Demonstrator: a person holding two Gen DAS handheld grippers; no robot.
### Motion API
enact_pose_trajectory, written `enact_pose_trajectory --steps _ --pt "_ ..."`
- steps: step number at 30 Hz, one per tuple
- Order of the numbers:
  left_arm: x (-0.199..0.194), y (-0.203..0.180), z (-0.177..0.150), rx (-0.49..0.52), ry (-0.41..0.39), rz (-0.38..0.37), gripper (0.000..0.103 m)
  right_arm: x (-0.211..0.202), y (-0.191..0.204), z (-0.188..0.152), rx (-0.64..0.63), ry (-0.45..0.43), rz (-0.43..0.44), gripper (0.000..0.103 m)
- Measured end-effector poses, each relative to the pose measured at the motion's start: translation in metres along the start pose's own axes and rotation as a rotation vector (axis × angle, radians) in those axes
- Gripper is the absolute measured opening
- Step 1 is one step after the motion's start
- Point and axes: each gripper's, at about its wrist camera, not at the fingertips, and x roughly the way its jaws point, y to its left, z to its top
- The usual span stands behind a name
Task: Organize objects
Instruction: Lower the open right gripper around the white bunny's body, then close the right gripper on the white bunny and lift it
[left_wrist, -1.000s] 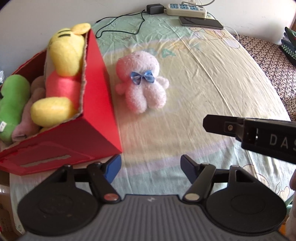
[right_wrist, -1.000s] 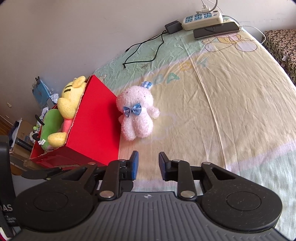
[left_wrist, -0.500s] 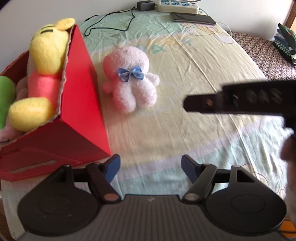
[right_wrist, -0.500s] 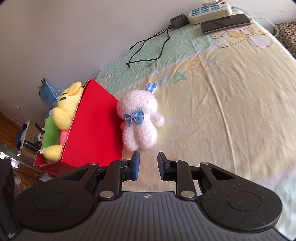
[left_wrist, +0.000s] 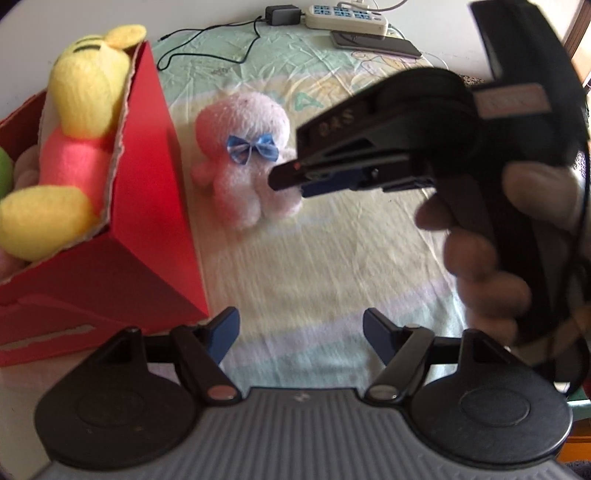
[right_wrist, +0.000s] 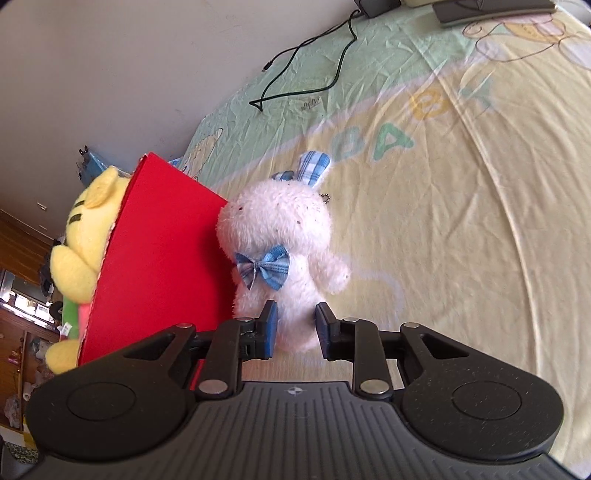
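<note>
While your right hand-held gripper (right_wrist: 292, 329) points down at the pink plush rabbit (right_wrist: 282, 273), its blue pads straddle the toy's lower body; jaws just opened a little, narrow gap, pads not visibly pressing the fur. Rabbit lies on its back on the bed sheet (right_wrist: 461, 206), blue bow up, just beside the red box (right_wrist: 159, 258). Yellow plush bear (left_wrist: 79, 147) sits in that box, head above the rim. Your left hand-held gripper (left_wrist: 300, 332) hangs over bare sheet near the box corner, jaws apart and just widening, nothing between them. Power strip (left_wrist: 345, 16) and black cable (right_wrist: 306, 62) lie at the far edge.
</note>
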Motion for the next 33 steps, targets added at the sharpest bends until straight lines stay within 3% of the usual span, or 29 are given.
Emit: enact_pose_trajectory --steps 2,6,8,9,10,15,19,20,25,28,33 --pt "0.000 0.000 -0.002 -0.002 0.005 -0.003 0.076 0.002 -0.002 -0.001 0.015 0.004 0.015 0.027" --pt "0.000 0.001 -0.003 -0.010 0.008 -0.005 0.076 -0.004 -0.004 -0.004 0.025 -0.001 0.031 0.017" --pt "-0.002 0.001 -0.004 -0.008 0.005 -0.010 0.076 -0.010 -0.003 -0.007 0.019 -0.003 0.033 0.010" --pt "-0.003 0.000 -0.006 -0.005 0.002 -0.012 0.076 -0.013 -0.004 -0.009 0.015 0.001 0.041 0.000" --pt "-0.004 -0.001 -0.007 0.000 -0.002 -0.015 0.076 -0.016 -0.004 -0.011 0.015 0.003 0.048 0.000" --pt "-0.014 -0.005 -0.013 0.029 -0.023 -0.045 0.077 -0.030 -0.002 -0.027 -0.034 -0.033 0.029 0.002" --pt "-0.020 -0.006 -0.019 0.049 -0.035 -0.053 0.078 -0.025 0.000 -0.018 -0.022 -0.058 0.056 0.027" --pt "-0.021 -0.005 -0.020 0.047 -0.035 -0.055 0.078 -0.022 0.002 -0.016 -0.027 -0.058 0.055 0.028" --pt "-0.019 0.001 -0.020 0.020 -0.038 -0.039 0.080 0.003 0.007 -0.004 -0.043 -0.044 0.027 0.032" --pt "-0.019 0.004 -0.020 0.005 -0.038 -0.028 0.080 0.010 0.002 -0.004 -0.001 -0.037 0.052 0.034" --pt "-0.021 0.008 -0.021 -0.019 -0.034 -0.026 0.080 0.011 -0.003 -0.004 0.028 -0.012 0.083 0.024"
